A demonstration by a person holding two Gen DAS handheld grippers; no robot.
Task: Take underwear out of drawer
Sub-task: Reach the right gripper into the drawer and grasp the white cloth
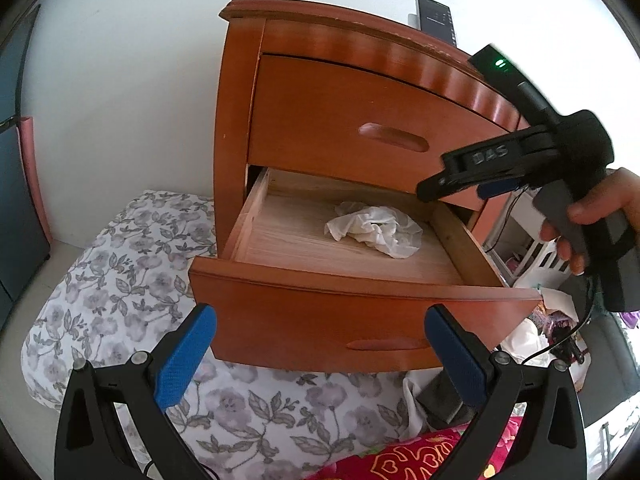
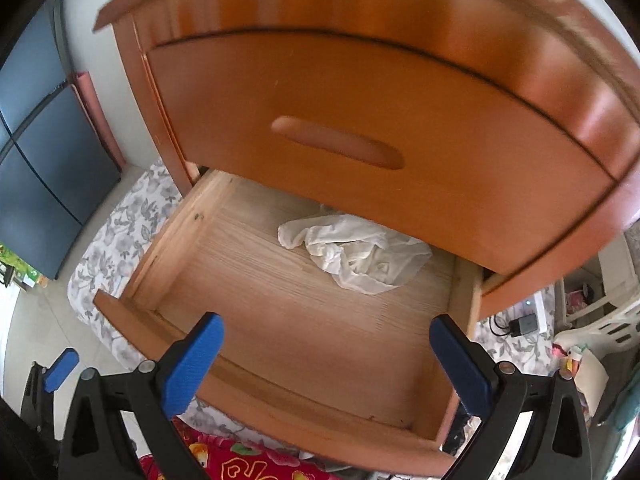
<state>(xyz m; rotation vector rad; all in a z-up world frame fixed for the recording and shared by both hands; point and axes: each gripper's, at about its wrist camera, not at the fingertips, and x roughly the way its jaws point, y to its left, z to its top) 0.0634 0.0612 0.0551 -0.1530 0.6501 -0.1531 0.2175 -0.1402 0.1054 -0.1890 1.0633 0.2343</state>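
Observation:
White crumpled underwear [image 1: 376, 230] [image 2: 352, 256] lies on the wooden floor of the pulled-out lower drawer [image 1: 360, 304] [image 2: 280, 404], toward its back right. My right gripper [image 2: 326, 360] [image 1: 452, 190] hangs over the drawer's front part, pointing steeply down, jaws wide open and empty, the underwear well ahead of its blue fingertips [image 2: 196, 356]. A hand holds it at the right in the left wrist view. My left gripper [image 1: 320, 354] stands open in front of the drawer's front panel, holding nothing.
The orange-brown nightstand [image 1: 340, 40] has a closed upper drawer [image 1: 360, 128] [image 2: 360, 128] overhanging the open one. A floral bedsheet [image 1: 120, 280] lies below and to the left. A dark phone [image 1: 434, 18] stands on top. Clutter and cables [image 1: 540, 312] sit at the right.

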